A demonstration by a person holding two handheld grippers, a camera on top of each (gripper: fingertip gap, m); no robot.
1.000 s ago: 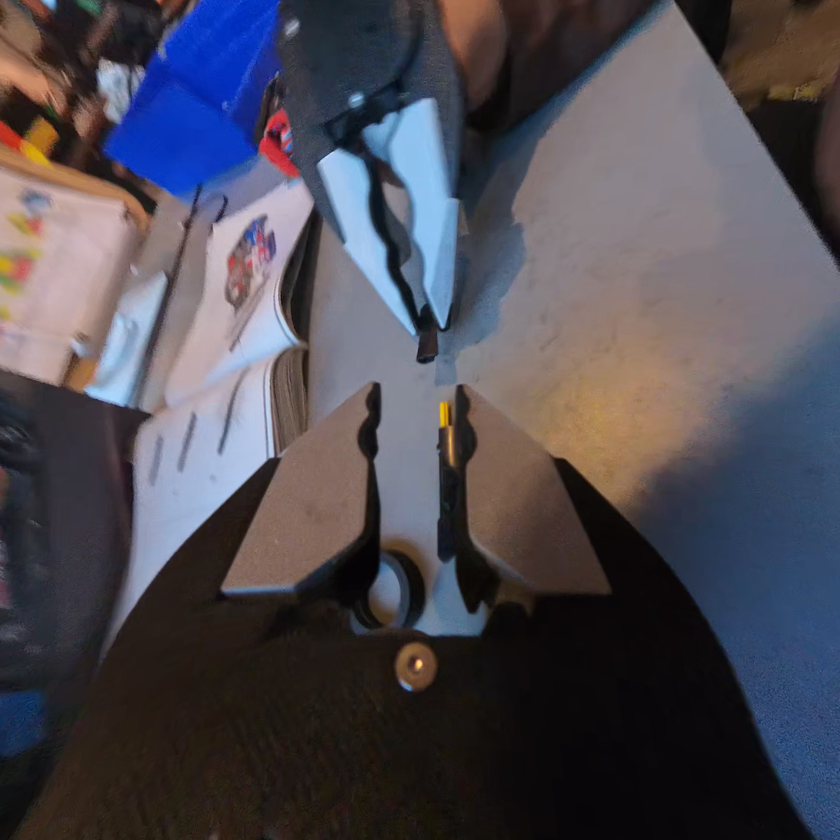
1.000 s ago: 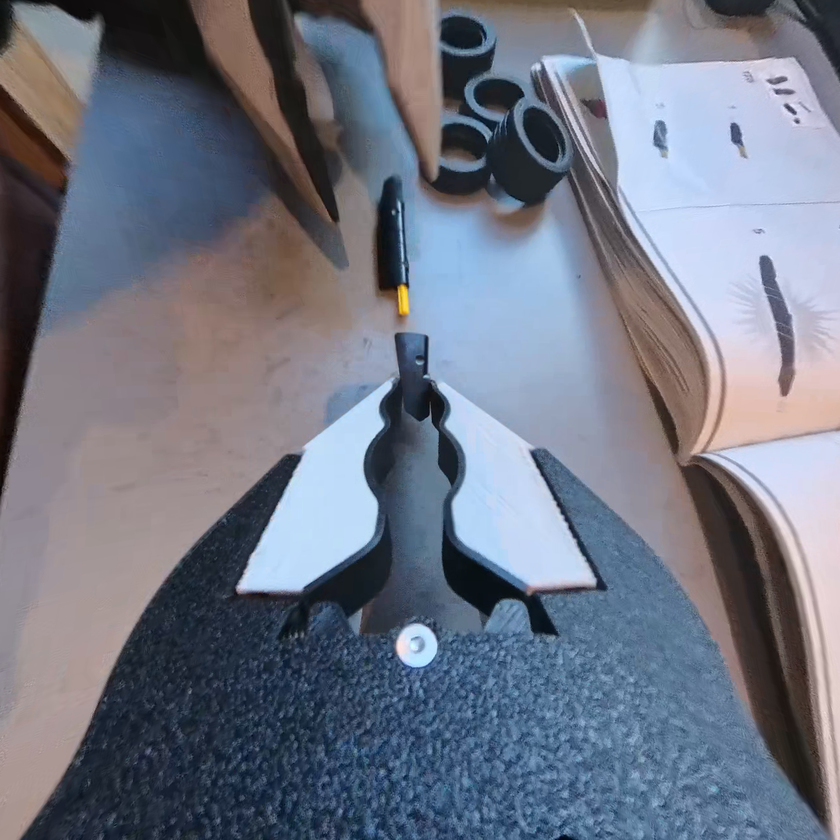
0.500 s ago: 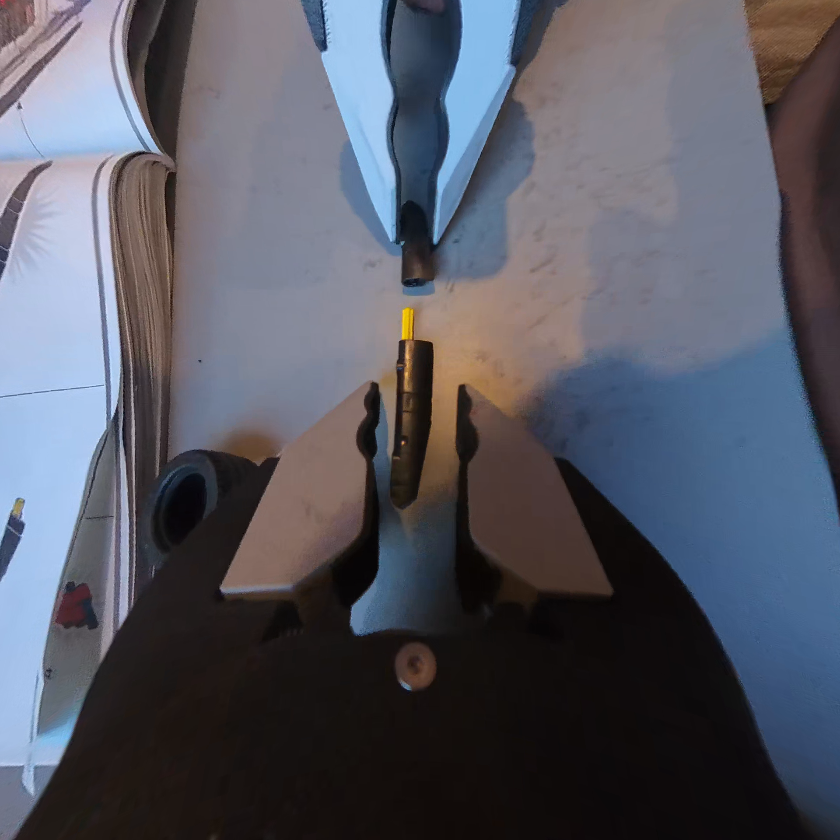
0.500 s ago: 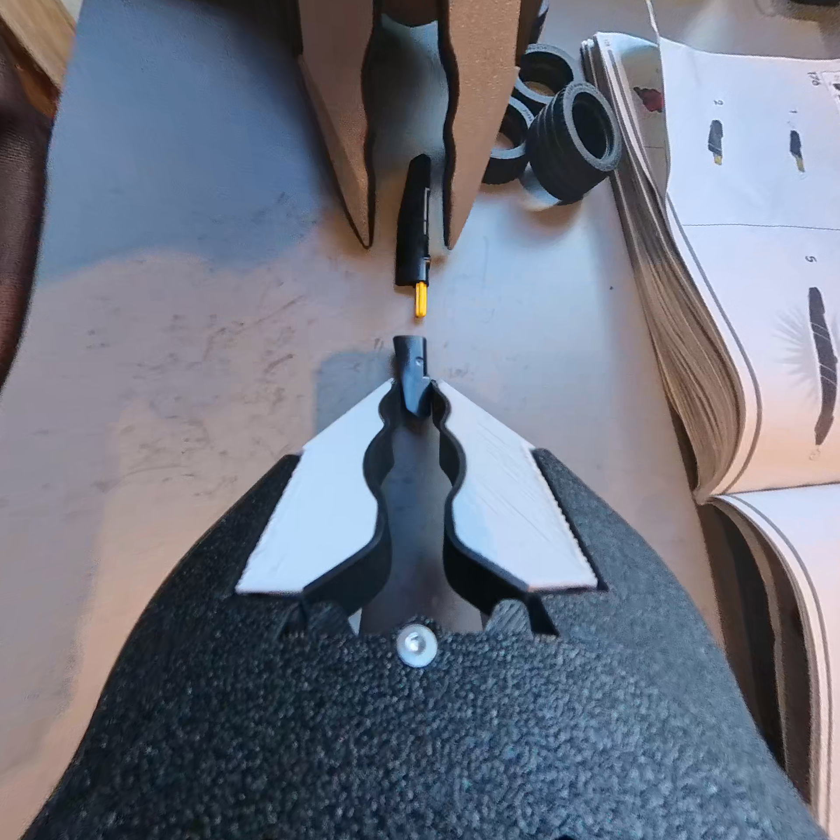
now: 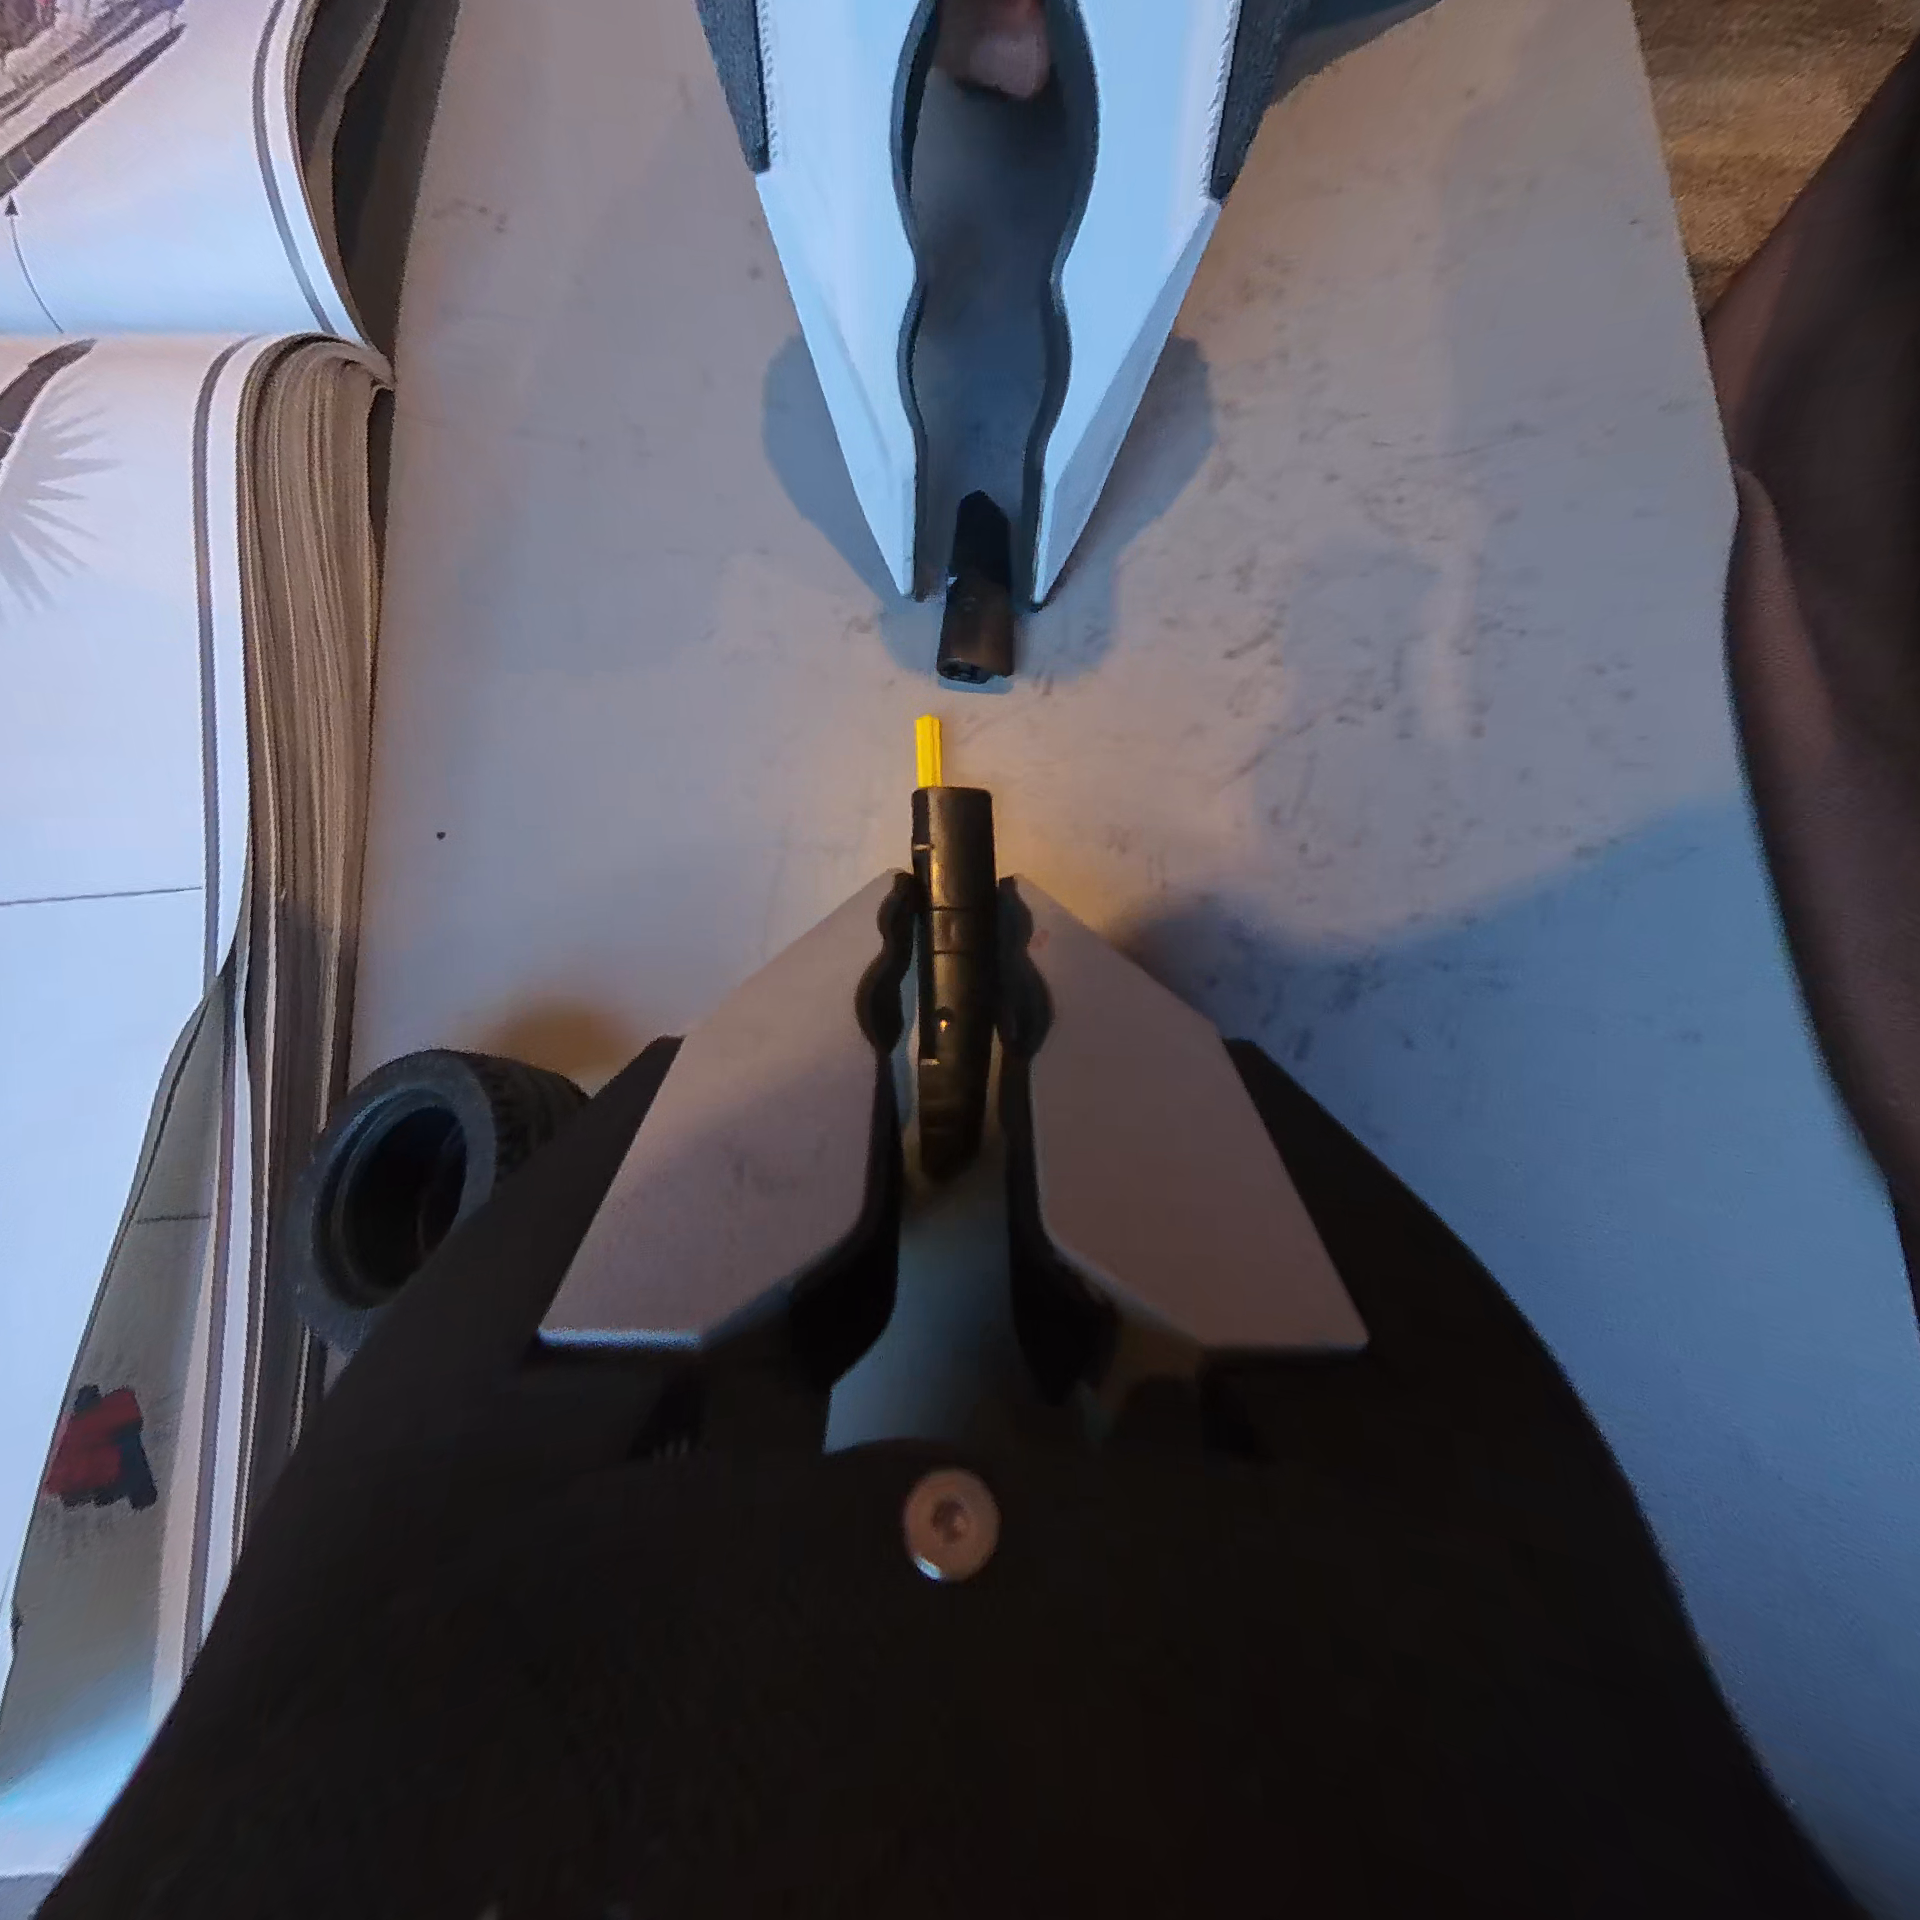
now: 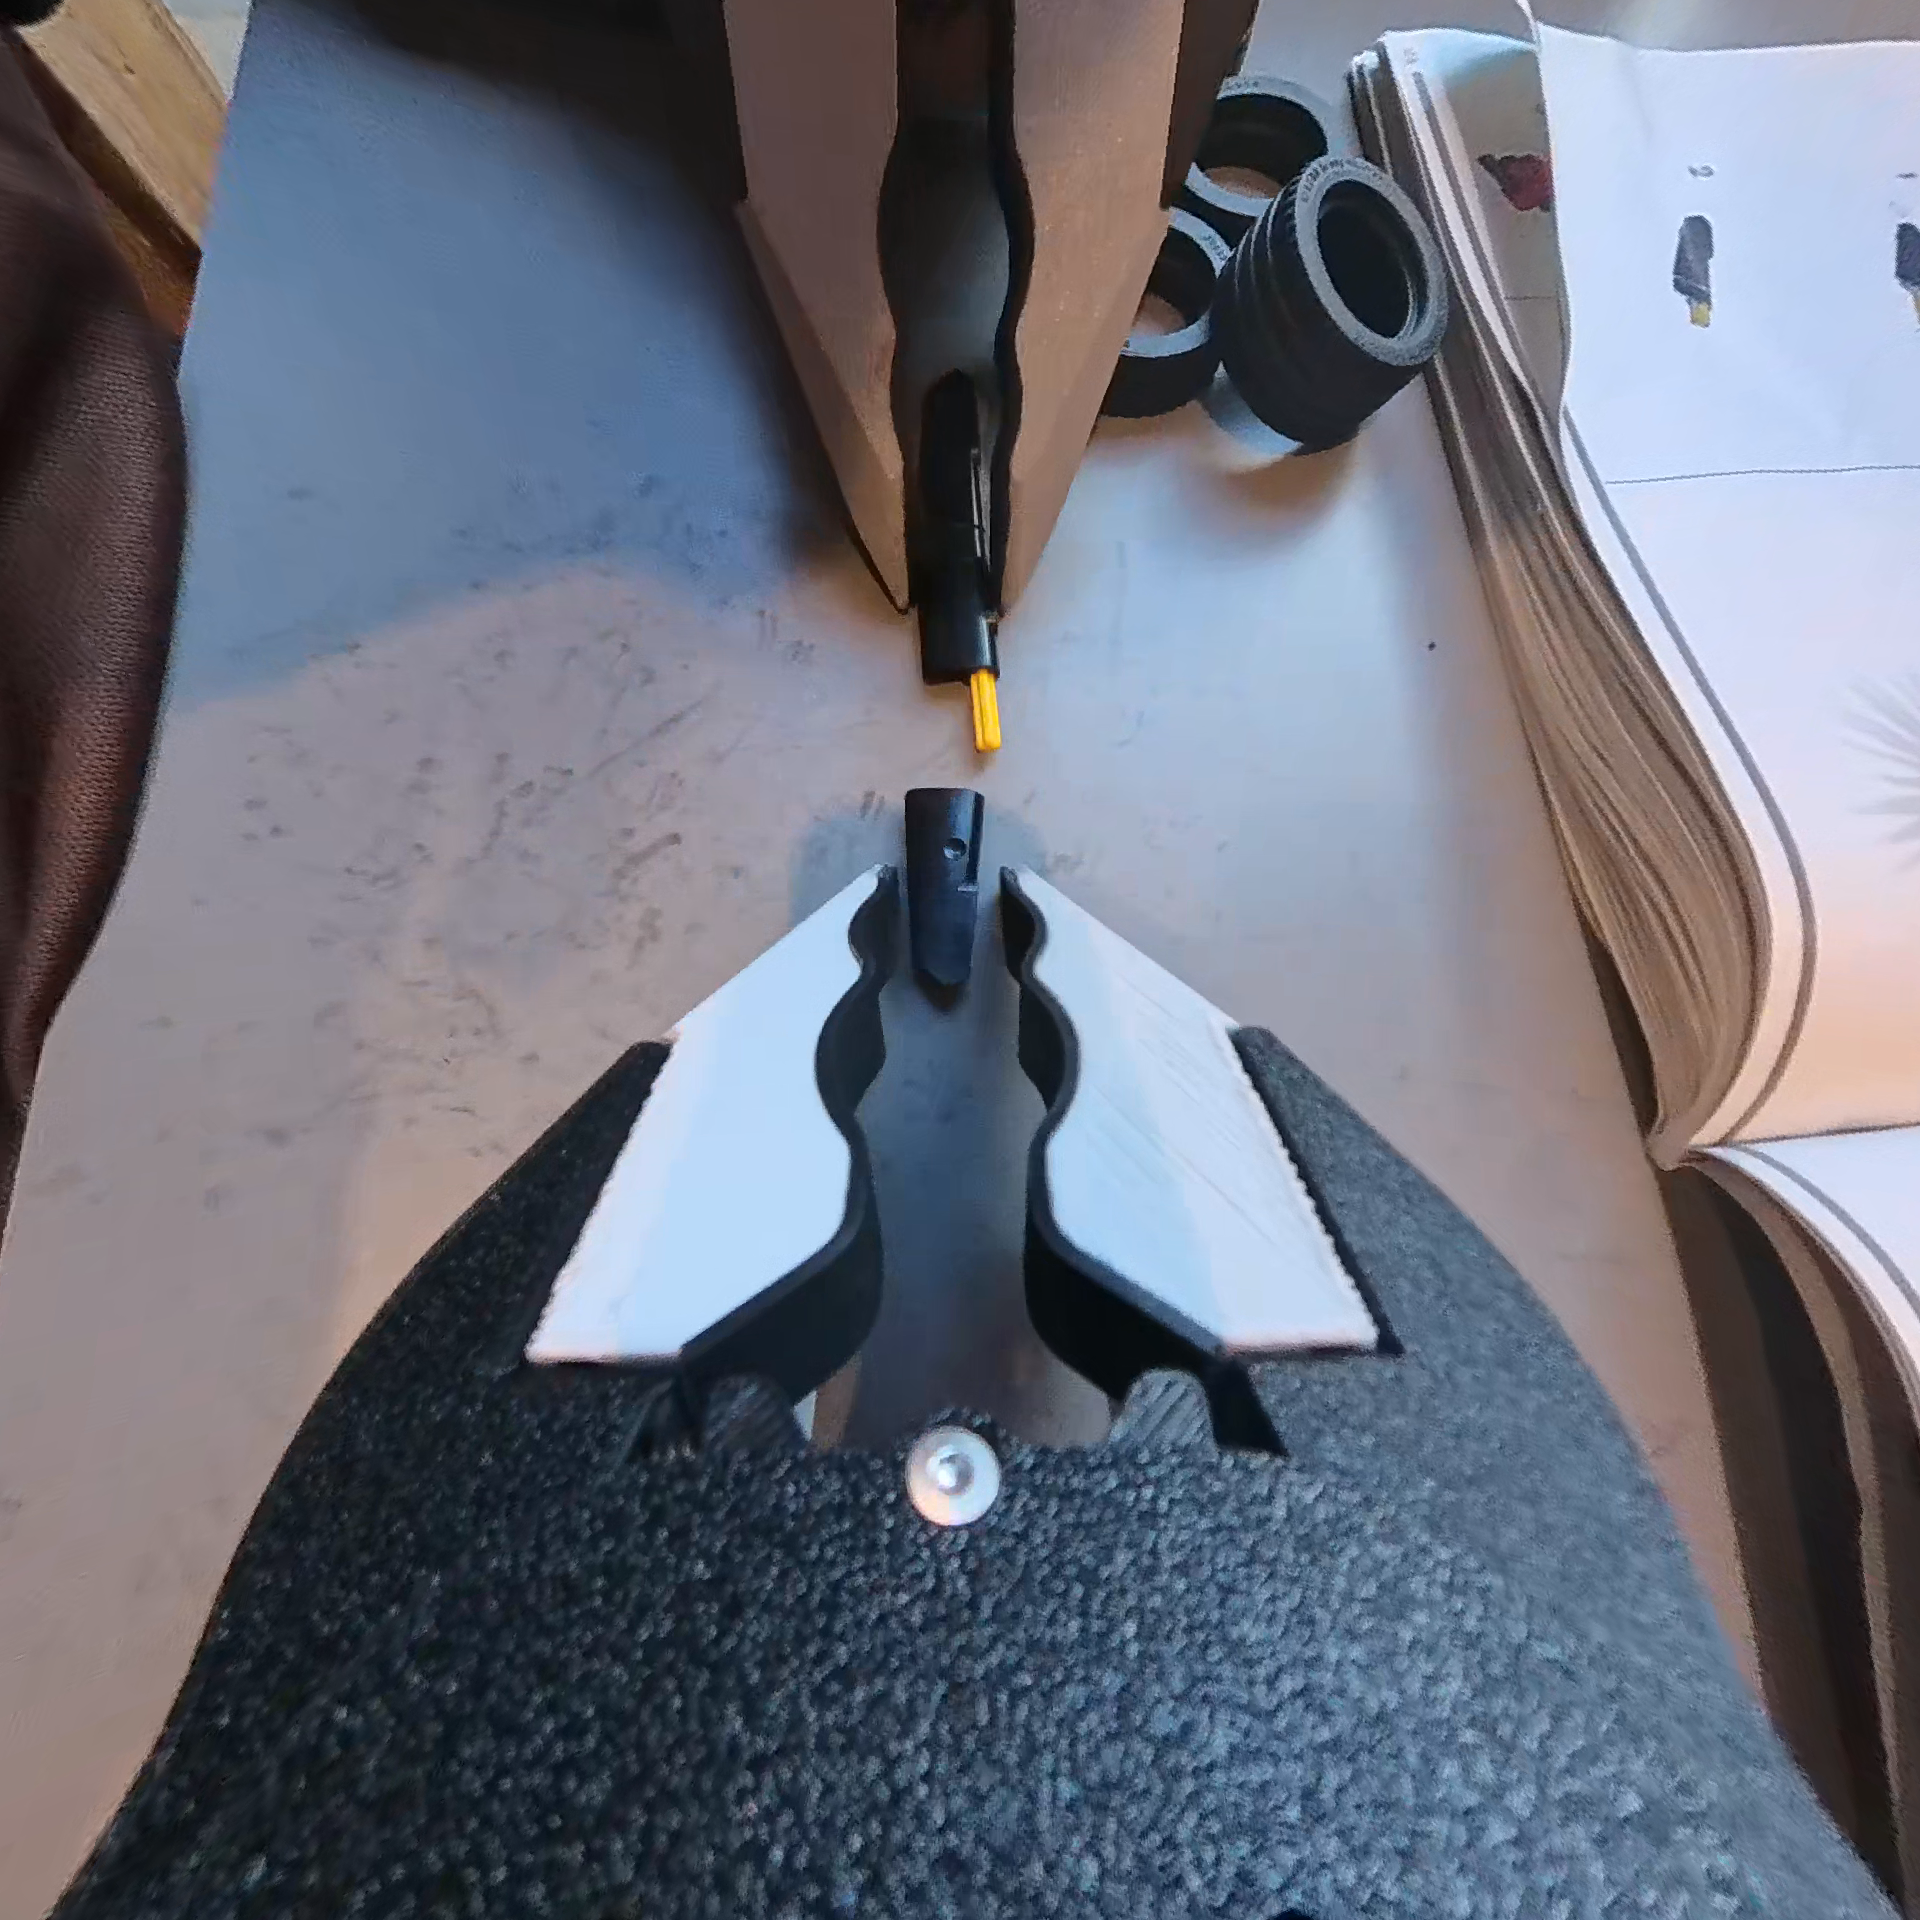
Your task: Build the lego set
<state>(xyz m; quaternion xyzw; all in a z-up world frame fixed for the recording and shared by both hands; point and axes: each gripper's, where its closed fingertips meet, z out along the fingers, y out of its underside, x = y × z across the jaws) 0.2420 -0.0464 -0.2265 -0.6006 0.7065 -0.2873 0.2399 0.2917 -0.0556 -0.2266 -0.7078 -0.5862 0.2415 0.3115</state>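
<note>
My left gripper (image 5: 954,883) is shut on a black rod-shaped lego piece (image 5: 951,935) with a yellow axle (image 5: 927,750) sticking out of its front end. It rests low on the grey table (image 5: 1351,520). The right wrist view shows the same grasp (image 6: 951,603) on the rod (image 6: 956,634). My right gripper (image 6: 943,878) faces it, open. A short black connector piece (image 6: 940,883) lies on the table between its fingers, with a gap on each side. The connector's open end (image 5: 975,649) points at the yellow axle, a short way off.
Several black tyres (image 6: 1330,281) lie beside the left gripper; one (image 5: 405,1184) shows in the left wrist view. An open instruction book (image 6: 1714,520) lies along that side of the table. A dark sleeve (image 5: 1829,623) is at the opposite table edge. The tips of one gripper are about 6 cm away from the tips of the other.
My left gripper closed on the black rod that lay between its open fingers. My right gripper opened off the short black connector, which now lies loose between its fingers.
</note>
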